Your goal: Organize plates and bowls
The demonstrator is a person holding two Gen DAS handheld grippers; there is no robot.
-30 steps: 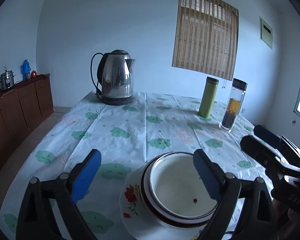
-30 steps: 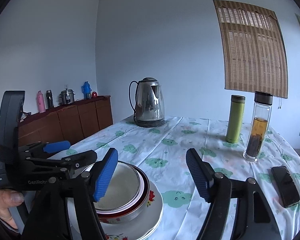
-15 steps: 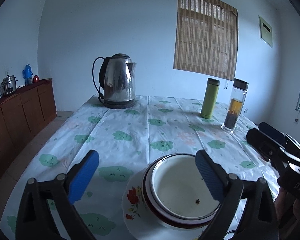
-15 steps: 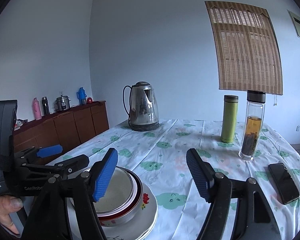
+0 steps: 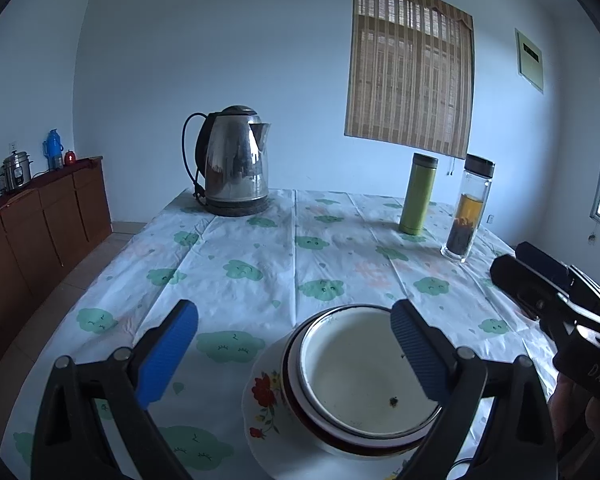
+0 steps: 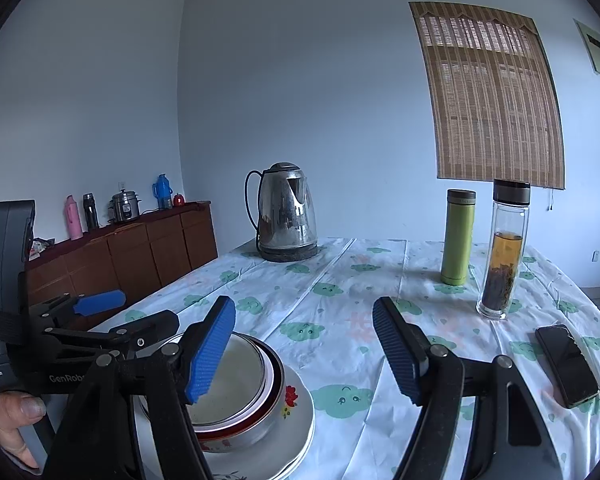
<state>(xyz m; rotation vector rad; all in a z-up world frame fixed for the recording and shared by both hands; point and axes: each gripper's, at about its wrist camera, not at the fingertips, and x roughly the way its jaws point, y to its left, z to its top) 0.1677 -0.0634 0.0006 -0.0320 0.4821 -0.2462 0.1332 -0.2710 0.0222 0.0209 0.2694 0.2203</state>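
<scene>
A white bowl [image 5: 364,376] nests inside a red-rimmed bowl on a floral white plate [image 5: 260,396] near the table's front edge. The same stack shows in the right wrist view, bowl [image 6: 236,376] on plate [image 6: 300,412]. My left gripper [image 5: 294,352] is open and empty, raised above the stack, its right finger over the bowl's rim. My right gripper [image 6: 302,354] is open and empty, to the right of the stack. The left gripper also shows at the left of the right wrist view [image 6: 112,312].
A steel kettle [image 5: 236,168] stands at the table's far left. A green flask [image 5: 418,200] and a glass tea bottle [image 5: 466,214] stand far right. A phone [image 6: 566,364] lies at the right edge. A wooden sideboard [image 5: 40,224] runs along the left wall.
Both grippers have risen and drawn back a little from the stack. The bowls and plate have not moved.
</scene>
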